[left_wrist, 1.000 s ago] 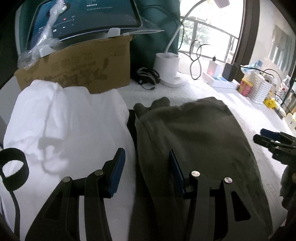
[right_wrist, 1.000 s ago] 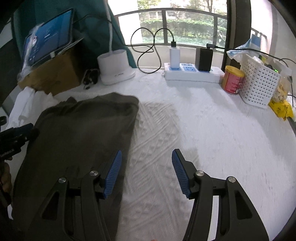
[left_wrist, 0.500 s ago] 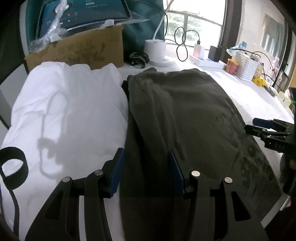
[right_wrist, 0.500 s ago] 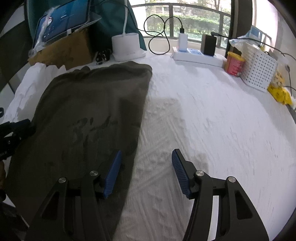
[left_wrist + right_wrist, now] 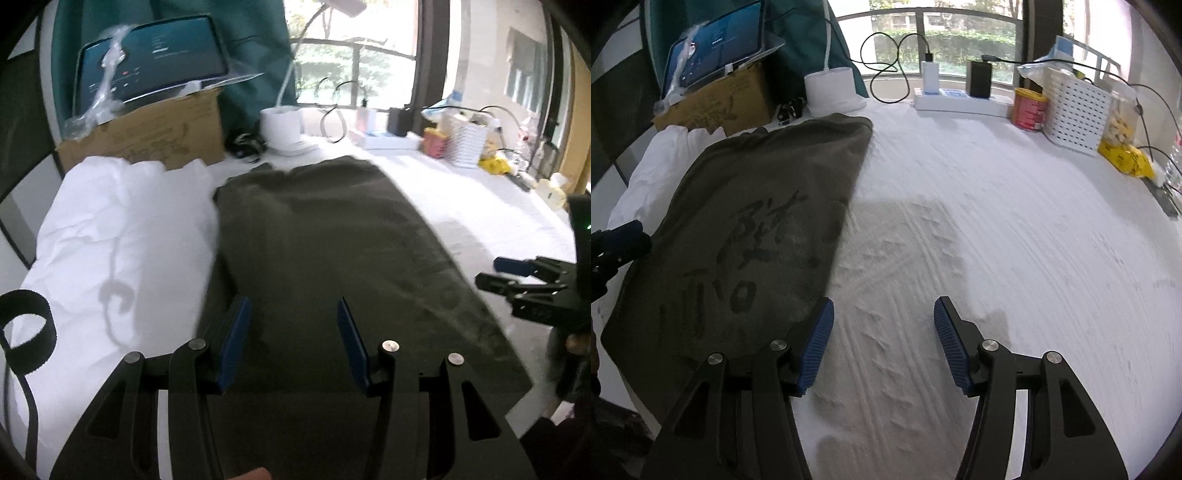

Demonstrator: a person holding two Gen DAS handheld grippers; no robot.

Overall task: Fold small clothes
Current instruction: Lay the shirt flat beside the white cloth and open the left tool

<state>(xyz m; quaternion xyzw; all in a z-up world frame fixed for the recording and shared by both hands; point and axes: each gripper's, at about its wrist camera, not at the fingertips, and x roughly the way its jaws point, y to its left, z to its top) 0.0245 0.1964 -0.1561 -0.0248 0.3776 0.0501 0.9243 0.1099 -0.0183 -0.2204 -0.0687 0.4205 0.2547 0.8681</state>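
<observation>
While both tools hang over the near end of the counter (image 5: pixel 997 221) with nothing in them, the work looks to be at the start of a fold: the dark olive shirt (image 5: pixel 332 251) is laid out flat and long, print side up, and neither tool has taken a hem yet. The left tool (image 5: pixel 291 343) stands partly spread, its blue pads above the shirt's near left portion with only cloth showing in the gap and no pinch on it. The right tool (image 5: pixel 882 339) stands wider, also empty, and is off the shirt, over the bare white cover just beside the garment's right edge; its left pad sits about at that edge.

The shirt runs from the near edge of the counter away toward the cardboard box (image 5: pixel 147 136) and the white lamp base (image 5: pixel 831 92), with a rumpled white garment (image 5: pixel 110 229) lying against its left side.

My guess is the next move needs each tool to come down on a near corner or side edge of the shirt, close on one layer of cloth, and carry it over evenly. The right one would have to shift left first, since at present it has only the cover under it.
</observation>
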